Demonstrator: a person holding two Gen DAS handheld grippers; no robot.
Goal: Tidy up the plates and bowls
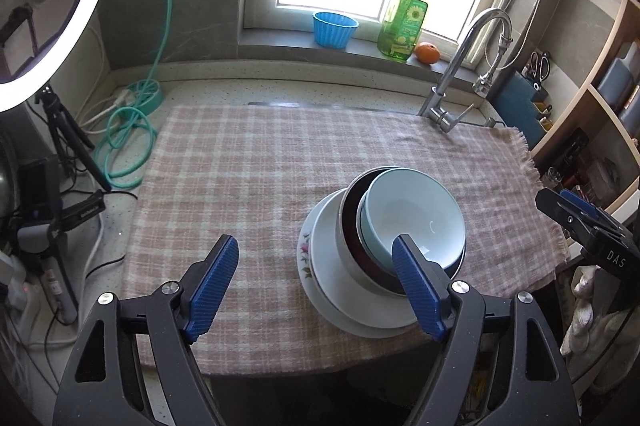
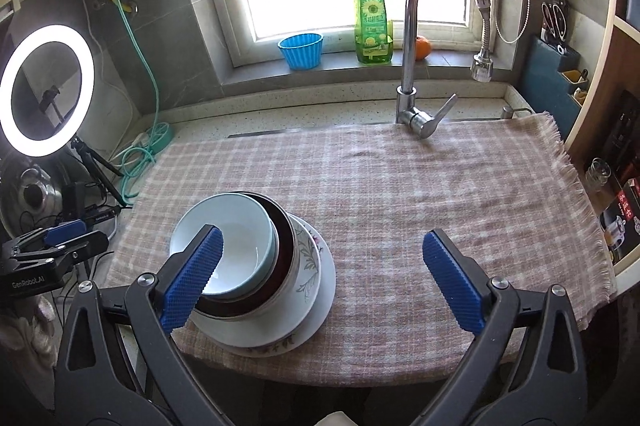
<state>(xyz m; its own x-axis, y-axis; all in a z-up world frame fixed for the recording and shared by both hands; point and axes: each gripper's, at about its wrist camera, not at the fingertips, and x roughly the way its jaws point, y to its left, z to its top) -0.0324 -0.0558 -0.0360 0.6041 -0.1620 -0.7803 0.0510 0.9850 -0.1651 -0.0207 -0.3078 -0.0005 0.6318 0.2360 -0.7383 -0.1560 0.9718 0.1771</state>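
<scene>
A stack of dishes stands near the front edge of a pink checked cloth (image 1: 260, 166) (image 2: 400, 186). On top, a pale blue bowl (image 1: 416, 210) (image 2: 224, 226) sits tilted inside a dark-lined bowl (image 1: 352, 204) (image 2: 286, 238). Under them lie a floral plate (image 1: 306, 244) (image 2: 310, 260) and a white plate (image 1: 360, 322) (image 2: 324, 290). My left gripper (image 1: 316, 246) is open above the cloth, its right finger in front of the stack. My right gripper (image 2: 322, 236) is open too, its left finger in front of the blue bowl. Neither holds anything.
A faucet (image 1: 472, 38) (image 2: 408, 26) rises at the cloth's far edge. On the windowsill stand a blue cup (image 1: 334, 30), a green soap bottle (image 1: 404, 22) and an orange (image 1: 427, 52). A ring light (image 2: 48, 90) and cables sit left, shelves (image 1: 600, 98) right.
</scene>
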